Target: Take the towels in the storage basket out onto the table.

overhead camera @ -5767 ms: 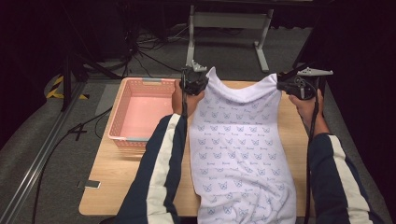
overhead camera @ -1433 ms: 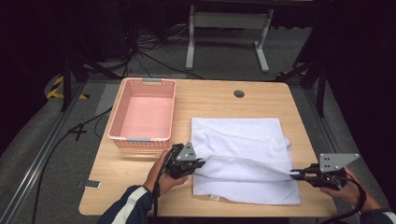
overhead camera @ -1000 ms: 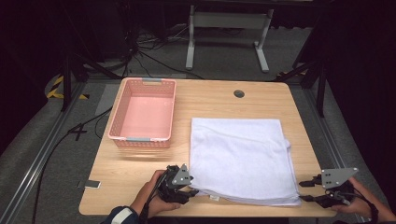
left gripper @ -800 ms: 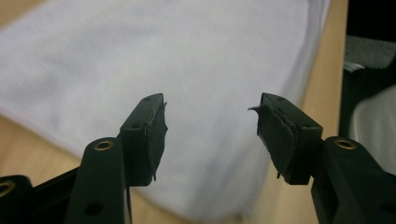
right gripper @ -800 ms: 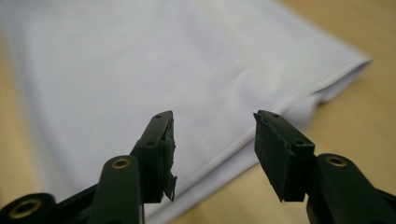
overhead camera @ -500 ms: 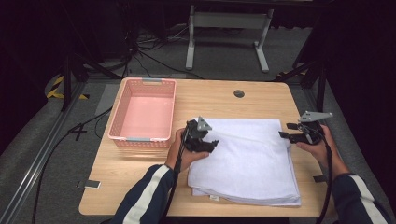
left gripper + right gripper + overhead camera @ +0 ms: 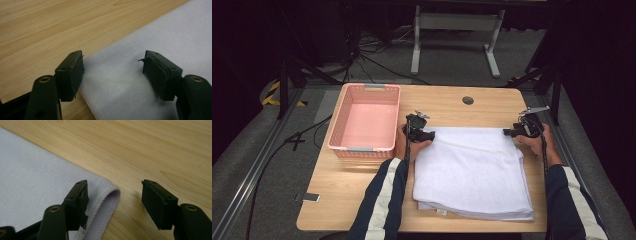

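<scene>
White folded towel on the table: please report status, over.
Both grippers, left and right, open at far corners, jaws just opening. White folded towel flat on wooden table. Pink plastic basket stands apart.

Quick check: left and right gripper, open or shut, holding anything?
Left gripper: open, jaws just been opening over the white towel corner, nothing gripped.
Right gripper: open, jaws just been opening, astride the towel's folded corner, nothing gripped.

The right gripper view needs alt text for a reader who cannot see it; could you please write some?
The right gripper has its two black jaws open over the rounded corner of a folded white towel lying on a light wooden table. One jaw is above the towel's stitched edge, the other above bare wood, and neither presses the cloth.
</scene>
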Tool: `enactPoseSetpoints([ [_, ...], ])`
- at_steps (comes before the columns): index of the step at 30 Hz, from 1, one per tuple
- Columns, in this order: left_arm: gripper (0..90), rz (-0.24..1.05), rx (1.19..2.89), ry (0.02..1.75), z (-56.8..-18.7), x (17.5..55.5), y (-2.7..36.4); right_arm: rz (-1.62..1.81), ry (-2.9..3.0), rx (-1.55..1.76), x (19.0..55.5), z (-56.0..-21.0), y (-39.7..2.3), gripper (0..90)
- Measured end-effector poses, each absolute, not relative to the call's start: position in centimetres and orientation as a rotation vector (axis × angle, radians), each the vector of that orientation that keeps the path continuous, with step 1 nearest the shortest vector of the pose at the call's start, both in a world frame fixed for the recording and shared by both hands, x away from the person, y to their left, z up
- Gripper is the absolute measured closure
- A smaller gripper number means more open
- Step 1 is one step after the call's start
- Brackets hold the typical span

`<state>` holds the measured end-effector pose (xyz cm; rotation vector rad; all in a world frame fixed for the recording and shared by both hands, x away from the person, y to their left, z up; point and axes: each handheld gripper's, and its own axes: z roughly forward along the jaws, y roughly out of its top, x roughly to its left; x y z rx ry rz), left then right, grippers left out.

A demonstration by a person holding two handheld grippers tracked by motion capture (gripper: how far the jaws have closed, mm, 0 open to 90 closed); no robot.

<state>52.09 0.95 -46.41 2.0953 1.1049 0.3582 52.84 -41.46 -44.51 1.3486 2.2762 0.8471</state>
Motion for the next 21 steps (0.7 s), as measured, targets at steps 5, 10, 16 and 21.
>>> enactPoseSetpoints([
  [5,32.5,0.362,2.041,1.118,-46.1,52.0,1.2,0.89,2.312,1.318,53.0,-44.5,-41.1,37.9],
  [10,28.7,0.403,2.061,1.148,-46.3,52.1,0.7,0.988,2.287,1.314,52.7,-43.8,-41.4,37.6],
  [16,32.7,0.429,2.04,1.179,-46.5,52.3,0.7,0.904,2.318,1.287,52.8,-45.0,-40.3,35.4],
  [21,25.7,0.495,2.048,1.197,-46.2,52.9,0.5,0.923,2.311,1.261,52.7,-44.9,-41.3,75.5],
])
